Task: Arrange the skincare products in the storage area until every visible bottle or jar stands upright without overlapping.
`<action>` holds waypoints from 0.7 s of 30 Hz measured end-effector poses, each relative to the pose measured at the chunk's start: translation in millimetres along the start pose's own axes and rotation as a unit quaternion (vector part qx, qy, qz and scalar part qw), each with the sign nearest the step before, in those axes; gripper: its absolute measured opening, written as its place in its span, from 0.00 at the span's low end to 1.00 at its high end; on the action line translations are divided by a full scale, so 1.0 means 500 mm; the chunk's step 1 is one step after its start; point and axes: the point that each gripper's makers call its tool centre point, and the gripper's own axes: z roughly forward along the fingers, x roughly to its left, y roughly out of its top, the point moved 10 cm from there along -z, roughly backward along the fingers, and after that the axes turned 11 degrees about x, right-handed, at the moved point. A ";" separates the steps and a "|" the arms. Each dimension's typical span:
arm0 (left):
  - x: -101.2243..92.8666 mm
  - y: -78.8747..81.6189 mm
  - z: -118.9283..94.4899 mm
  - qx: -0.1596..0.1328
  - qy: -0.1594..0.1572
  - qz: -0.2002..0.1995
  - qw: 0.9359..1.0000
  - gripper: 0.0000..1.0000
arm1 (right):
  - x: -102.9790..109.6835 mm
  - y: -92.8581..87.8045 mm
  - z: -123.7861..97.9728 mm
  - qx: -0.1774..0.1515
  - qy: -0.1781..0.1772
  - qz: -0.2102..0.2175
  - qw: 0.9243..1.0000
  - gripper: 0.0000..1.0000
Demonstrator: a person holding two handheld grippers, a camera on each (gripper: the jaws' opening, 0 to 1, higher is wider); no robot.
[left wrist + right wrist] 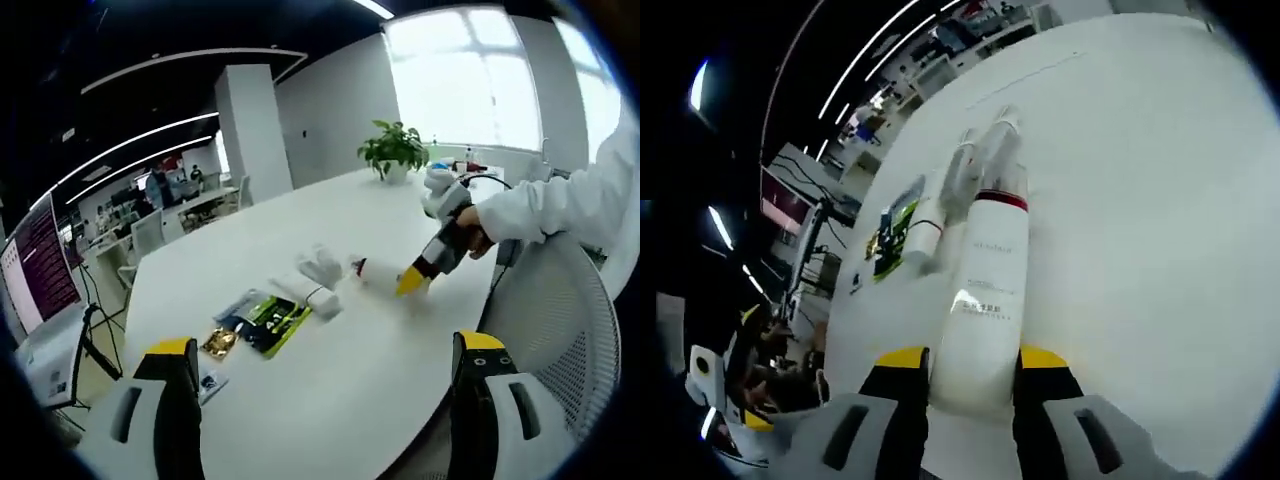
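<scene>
1. In the left gripper view the left tongs (pixel 325 375) rise from the bottom edge with their yellow-tipped jaws wide apart and nothing between them, held above the near edge of the white worktop (pixel 330 420).
2. Further out in the same view, a person's hand (pixel 470 228) in a white sleeve (pixel 570 200) reaches in from the right and holds the right tongs (pixel 412 282), which slope down to the worktop with their yellow tips low.
3. Just to the left of those tips lies a white bottle (pixel 372 270) with a red band; it lies flat on the worktop near its middle.
4. Left of the bottle lie white tubes (pixel 315 280), also flat, and beside them flat sachets (pixel 262 325) in green, black and gold.
5. A potted plant (pixel 393 150) stands at the far end of the worktop, and a white mesh chair (pixel 560 340) sits at the right.
6. In the right gripper view the right tongs (pixel 973 365) are clamped on the white bottle (pixel 985 300), one yellow-tipped jaw on each side of its wider end.
7. The bottle is white with small print and a red band near its clear cap; its long axis runs straight away from the tongs, cap end farthest.
8. It lies along the worktop (pixel 1140 200) and is not upright.
9. The white tubes (pixel 940 205) lie just to the left of the bottle, roughly parallel to it, with the sachets (pixel 890 235) further left.
</scene>
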 end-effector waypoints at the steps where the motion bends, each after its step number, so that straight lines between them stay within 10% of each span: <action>1: 0.000 0.007 0.008 -0.003 -0.010 -0.004 1.000 0.99 | 0.002 0.001 -0.002 -0.007 0.023 0.020 1.000 0.23; 13: 0.024 0.060 0.098 -0.035 -0.117 -0.115 0.986 0.98 | 0.014 0.002 0.006 -0.029 0.125 0.103 0.986 0.23; 21: 0.024 0.046 0.198 -0.009 -0.200 -0.270 0.942 0.85 | 0.024 -0.004 0.012 -0.024 0.157 0.123 0.980 0.22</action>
